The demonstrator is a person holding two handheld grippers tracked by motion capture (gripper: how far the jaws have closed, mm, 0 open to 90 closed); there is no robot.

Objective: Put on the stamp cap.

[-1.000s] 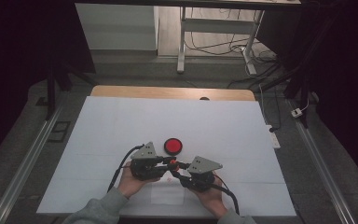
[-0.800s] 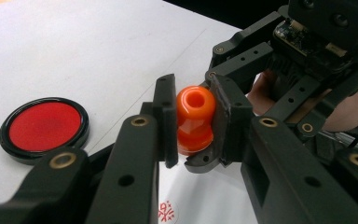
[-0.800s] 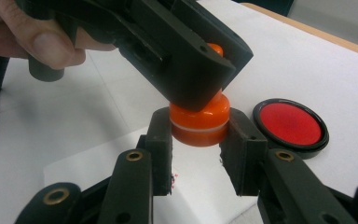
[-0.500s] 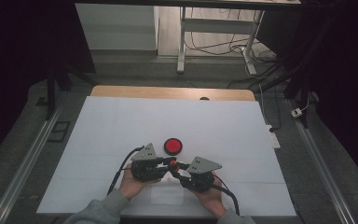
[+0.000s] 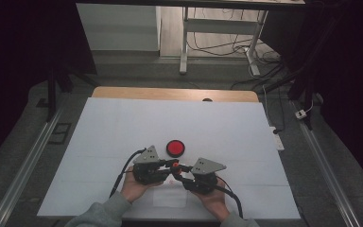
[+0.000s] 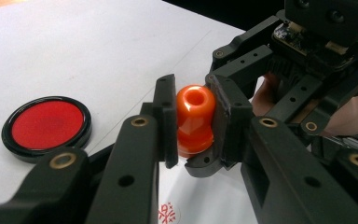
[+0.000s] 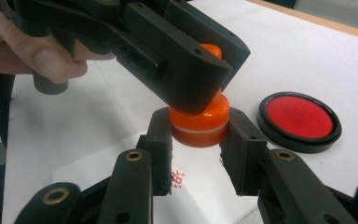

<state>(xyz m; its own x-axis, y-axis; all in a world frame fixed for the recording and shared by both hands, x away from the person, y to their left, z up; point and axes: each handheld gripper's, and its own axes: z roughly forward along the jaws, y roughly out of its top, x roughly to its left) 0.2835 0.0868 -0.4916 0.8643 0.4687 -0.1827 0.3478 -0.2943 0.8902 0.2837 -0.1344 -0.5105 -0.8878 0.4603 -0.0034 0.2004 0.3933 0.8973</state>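
1. The work in hand is stamping a small white card with an orange stamp. One red mark already sits on the card, so at least one print looks done.
2. The round red ink pad lies open on the tabletop, just beyond the two grippers and apart from them.
3. The stamp is over the card at the near edge of the tabletop, between the two grippers. I cannot tell whether its base rests on the card or hangs just above it.
4. The left gripper is clamped on the upper knob of the stamp, its jaws pressed on either side.
5. The right gripper grips the wider base of the stamp; its jaws sit tight against the base on both sides, so I judge it clamped there too.
6. With both grippers on the one stamp, top and base, the step could be pulling the two parts apart, or steadying the stamp for another print. What is left I judge to be freeing or setting the stamp down.
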